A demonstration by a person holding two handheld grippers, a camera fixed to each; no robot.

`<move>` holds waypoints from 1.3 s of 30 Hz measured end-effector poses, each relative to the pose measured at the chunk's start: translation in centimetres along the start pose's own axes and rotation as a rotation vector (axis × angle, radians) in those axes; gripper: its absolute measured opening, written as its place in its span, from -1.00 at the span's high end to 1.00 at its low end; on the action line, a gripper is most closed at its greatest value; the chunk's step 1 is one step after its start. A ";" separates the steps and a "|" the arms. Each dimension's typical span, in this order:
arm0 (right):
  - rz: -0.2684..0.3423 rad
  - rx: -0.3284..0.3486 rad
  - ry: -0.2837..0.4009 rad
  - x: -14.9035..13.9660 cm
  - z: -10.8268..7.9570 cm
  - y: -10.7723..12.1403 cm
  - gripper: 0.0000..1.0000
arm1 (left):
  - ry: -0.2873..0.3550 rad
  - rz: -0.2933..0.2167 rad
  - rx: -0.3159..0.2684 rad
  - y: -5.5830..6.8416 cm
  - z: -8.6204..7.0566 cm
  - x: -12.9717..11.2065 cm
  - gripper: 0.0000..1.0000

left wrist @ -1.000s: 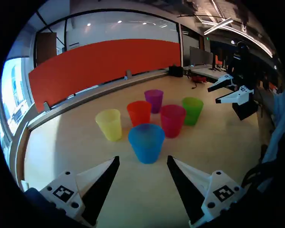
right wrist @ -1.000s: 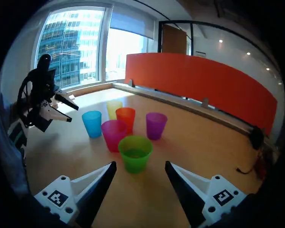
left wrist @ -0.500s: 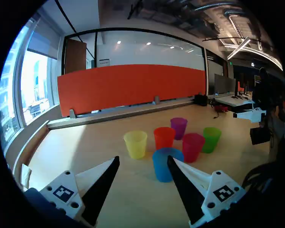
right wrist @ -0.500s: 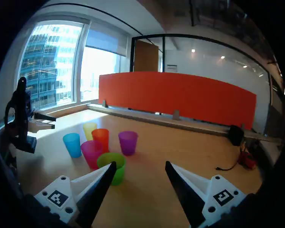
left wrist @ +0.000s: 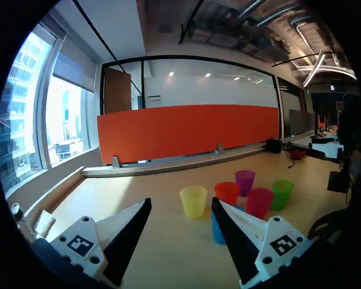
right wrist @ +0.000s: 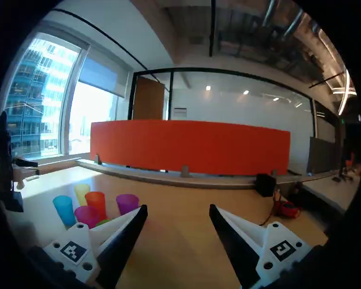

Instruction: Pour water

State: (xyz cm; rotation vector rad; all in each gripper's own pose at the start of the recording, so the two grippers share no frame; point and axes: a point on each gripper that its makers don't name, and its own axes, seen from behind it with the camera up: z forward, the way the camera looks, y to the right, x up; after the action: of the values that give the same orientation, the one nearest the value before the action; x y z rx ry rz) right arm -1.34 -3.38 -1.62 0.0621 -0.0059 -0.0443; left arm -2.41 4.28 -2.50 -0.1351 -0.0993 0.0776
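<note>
Six coloured plastic cups stand upright in a tight cluster on a pale wooden table (left wrist: pixel 147 192). They sit at the lower right of the left gripper view and the lower left of the right gripper view.

Much of the group is masked. In the left gripper view the blue cup (left wrist: pixel 216 231) sits behind the lower-right finger of the left gripper (left wrist: pixel 180 200), with only a sliver of its wall showing. In the right gripper view the green cup (right wrist: pixel 102 222) is a thin arc of rim above the lower-left finger of the right gripper (right wrist: pixel 178 207). The same finger cuts off the base of the pink cup (right wrist: pixel 86 216). The low angle hides the inside of every cup, so whether any holds water cannot be told.

Each gripper's fingers stand well apart and hold nothing. Each also appears at the edge of the other's view as a dim, dark shape with pale fingers, too small to read.

The cups are translucent and taper toward the base. In the left gripper view the yellow cup (left wrist: pixel 193 202) is leftmost, with the orange cup (left wrist: pixel 227 191) just beside it. The purple cup (left wrist: pixel 245 181) stands behind, and the pink and green cups are to the right. An orange partition (left wrist: pixel 190 127) runs along the table's far edge.
</note>
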 end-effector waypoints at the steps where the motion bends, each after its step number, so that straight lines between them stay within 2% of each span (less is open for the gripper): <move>1: 0.001 -0.017 0.012 0.3 -0.1 0.3 -0.99 | 0.008 -0.005 0.010 -0.2 -0.1 0.2 -0.86; 6: 0.007 -0.095 0.069 1.4 -0.8 1.5 -0.99 | 0.052 -0.035 0.048 -0.6 -0.9 1.2 -0.86; 12: 0.043 -0.163 0.120 2.6 -1.7 2.9 -0.99 | 0.104 -0.060 0.057 -0.7 -1.3 2.8 -0.86; 15: 0.055 -0.189 0.132 2.8 -2.1 3.4 -0.98 | 0.116 -0.086 0.075 -1.3 -1.3 3.0 -0.85; 18: 0.057 -0.197 0.134 2.6 -2.3 3.5 -0.99 | 0.125 -0.104 0.095 -1.8 -1.4 3.0 -0.86; 27: 0.063 -0.200 0.128 2.6 -2.5 3.4 -0.99 | 0.140 -0.090 0.132 -2.1 -1.6 3.4 -0.85; 39: 0.054 -0.194 0.129 3.7 -3.1 3.0 -0.98 | 0.168 -0.053 0.173 -1.7 -1.3 3.5 -0.85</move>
State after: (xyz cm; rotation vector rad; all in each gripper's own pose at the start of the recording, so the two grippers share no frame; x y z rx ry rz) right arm 2.46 -0.40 -4.51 -0.1295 0.1254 0.0133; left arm 1.29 2.76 -3.24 0.0341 0.0720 0.0215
